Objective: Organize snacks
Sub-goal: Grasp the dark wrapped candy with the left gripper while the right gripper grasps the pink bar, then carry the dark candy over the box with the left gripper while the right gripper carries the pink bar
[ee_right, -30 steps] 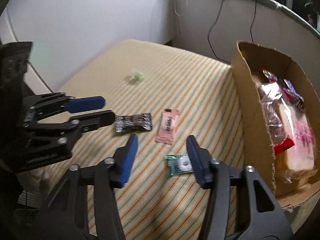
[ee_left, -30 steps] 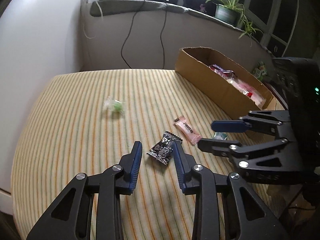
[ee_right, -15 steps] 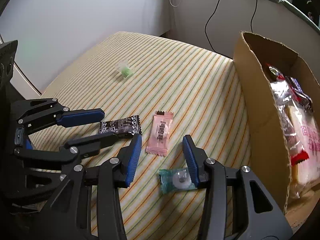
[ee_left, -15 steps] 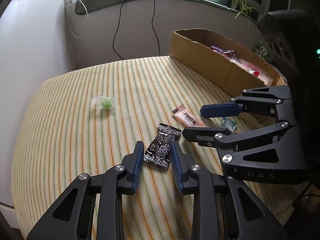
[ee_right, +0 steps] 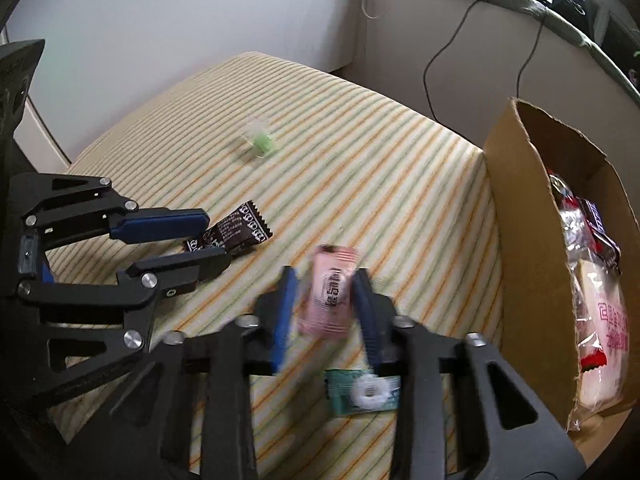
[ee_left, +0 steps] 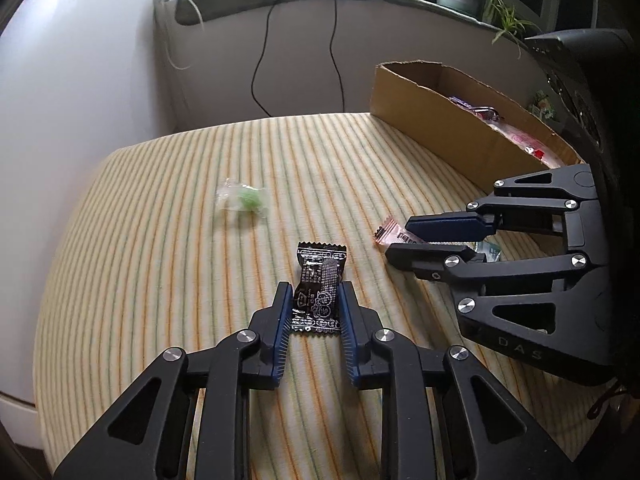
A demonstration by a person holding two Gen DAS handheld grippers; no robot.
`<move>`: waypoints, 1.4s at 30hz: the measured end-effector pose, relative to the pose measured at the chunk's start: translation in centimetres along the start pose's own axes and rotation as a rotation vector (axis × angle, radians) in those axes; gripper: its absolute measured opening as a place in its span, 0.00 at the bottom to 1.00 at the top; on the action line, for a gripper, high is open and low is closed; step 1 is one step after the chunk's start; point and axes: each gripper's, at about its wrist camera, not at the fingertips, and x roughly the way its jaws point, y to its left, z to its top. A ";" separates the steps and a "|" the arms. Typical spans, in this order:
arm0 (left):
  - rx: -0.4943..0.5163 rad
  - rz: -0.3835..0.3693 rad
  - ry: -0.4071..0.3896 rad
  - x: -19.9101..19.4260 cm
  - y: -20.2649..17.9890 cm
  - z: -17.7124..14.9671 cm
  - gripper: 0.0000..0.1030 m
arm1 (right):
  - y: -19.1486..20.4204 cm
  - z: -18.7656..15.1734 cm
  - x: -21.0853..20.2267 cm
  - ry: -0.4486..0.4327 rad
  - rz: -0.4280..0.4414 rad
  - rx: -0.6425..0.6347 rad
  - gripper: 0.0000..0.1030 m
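Snacks lie on the striped cloth (ee_left: 160,264): the black wrapper (ee_left: 319,296) is pinched by the left gripper (ee_left: 312,304), whose jaws have just been closing, and the pink wrapper (ee_right: 330,292) is clamped in the right gripper (ee_right: 325,300). Mint packet (ee_right: 366,392), green candy (ee_right: 262,142) and cardboard box (ee_right: 524,240) sit nearby.

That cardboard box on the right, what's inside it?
The cardboard box holds wrapped snacks: a large clear packet with pink print and smaller dark and red wrappers on top. Its near wall hides the bottom.
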 end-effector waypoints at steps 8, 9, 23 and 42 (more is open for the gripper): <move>-0.024 0.004 -0.024 -0.7 0.4 0.3 0.20 | -0.2 -0.2 -0.8 -0.020 0.019 0.016 0.19; -0.025 0.004 -0.030 -1.0 0.4 0.4 0.20 | -0.3 -0.1 -1.1 -0.026 0.021 0.020 0.19; -0.011 -0.020 -0.128 -3.0 -1.8 4.4 0.20 | -3.1 0.7 -7.1 -0.157 0.031 0.077 0.19; 0.045 -0.090 -0.187 -1.5 -7.6 10.3 0.20 | -13.0 -0.1 -11.1 -0.231 -0.060 0.192 0.19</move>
